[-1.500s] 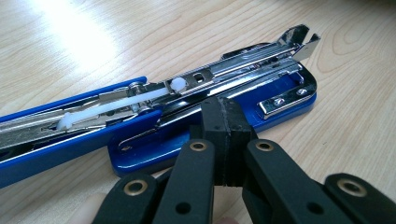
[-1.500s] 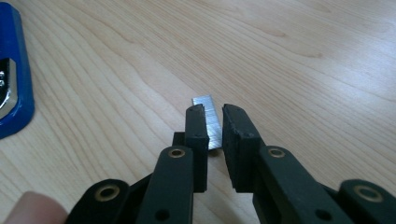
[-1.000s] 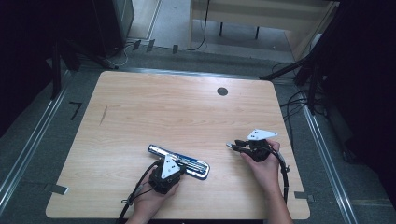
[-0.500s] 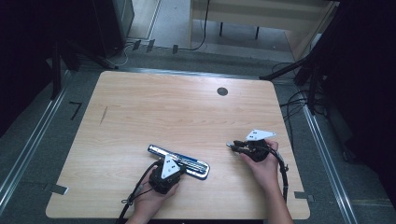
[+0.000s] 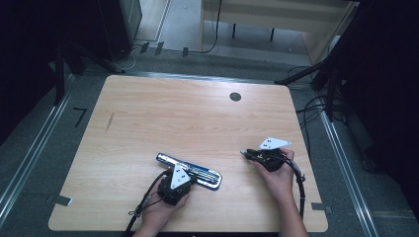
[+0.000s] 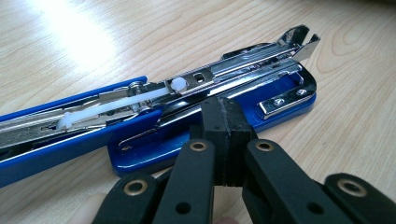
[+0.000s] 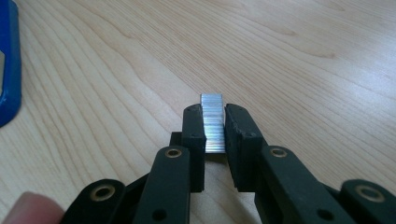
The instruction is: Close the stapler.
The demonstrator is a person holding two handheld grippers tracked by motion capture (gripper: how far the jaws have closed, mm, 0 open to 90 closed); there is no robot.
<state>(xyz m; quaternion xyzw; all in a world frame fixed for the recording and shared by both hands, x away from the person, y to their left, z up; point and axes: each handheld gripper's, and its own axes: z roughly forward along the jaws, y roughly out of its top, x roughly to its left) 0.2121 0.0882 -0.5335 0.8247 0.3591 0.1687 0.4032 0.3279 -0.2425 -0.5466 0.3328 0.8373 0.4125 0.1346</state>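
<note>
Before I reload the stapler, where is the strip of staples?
The strip of staples is clamped between the right tongs, low over the table's near right part, to the right of the opened blue stapler.

Stapler [image 6: 154,116] runs off the left edge (its far end unseen).

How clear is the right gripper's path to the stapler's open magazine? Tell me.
Probably clear. The right gripper, shut on a strip of staples, has only bare table between it and the opened blue stapler. The left gripper presses the stapler's near side, leaving the magazine channel exposed.
</note>
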